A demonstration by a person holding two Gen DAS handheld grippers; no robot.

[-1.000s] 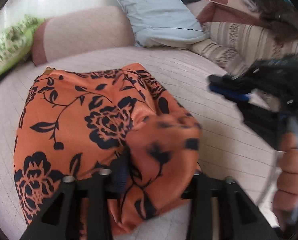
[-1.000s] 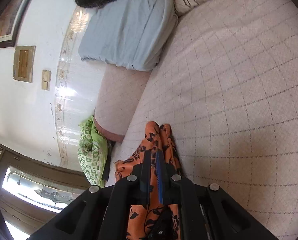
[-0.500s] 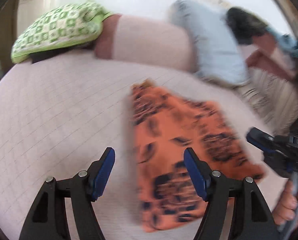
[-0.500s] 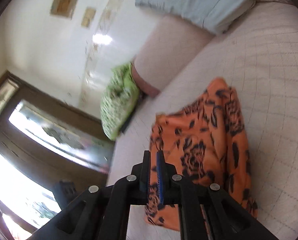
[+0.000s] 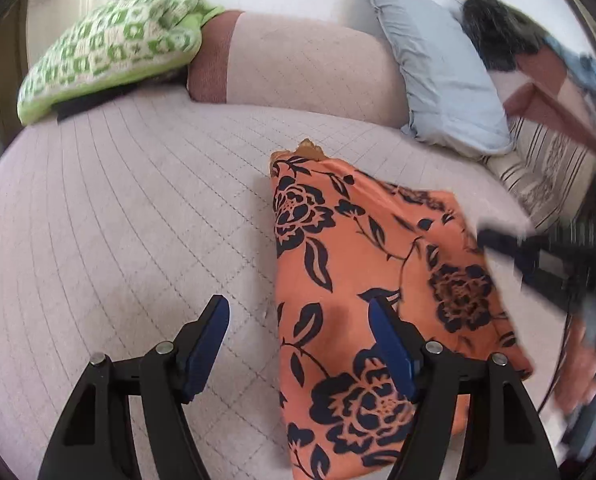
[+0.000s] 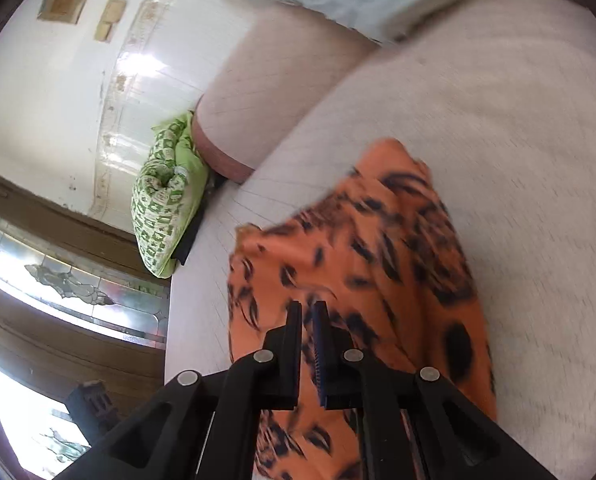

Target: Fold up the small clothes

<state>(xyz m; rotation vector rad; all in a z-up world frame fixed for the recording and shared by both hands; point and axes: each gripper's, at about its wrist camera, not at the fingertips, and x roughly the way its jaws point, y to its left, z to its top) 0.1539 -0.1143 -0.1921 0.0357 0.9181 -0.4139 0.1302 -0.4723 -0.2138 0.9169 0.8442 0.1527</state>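
An orange garment with a dark floral print [image 5: 362,280] lies folded flat on the quilted bed [image 5: 117,220]. It also shows, blurred, in the right wrist view [image 6: 358,248]. My left gripper [image 5: 298,316] is open and empty, held above the garment's left edge. My right gripper [image 6: 306,316] is shut with nothing between its fingers, above the garment. In the left wrist view the right gripper [image 5: 538,252] appears blurred at the garment's right edge, with the hand that holds it.
A green patterned pillow [image 5: 109,60], a pink bolster [image 5: 298,68] and a light blue pillow [image 5: 446,80] line the back of the bed. A striped cushion [image 5: 546,168] and piled clothes [image 5: 498,32] lie at the back right. A window [image 6: 69,292] stands beside the bed.
My left gripper let go of the garment's folded part, opened and pulled back to the left. The garment now lies flat. My right gripper stayed shut and swung over the garment.
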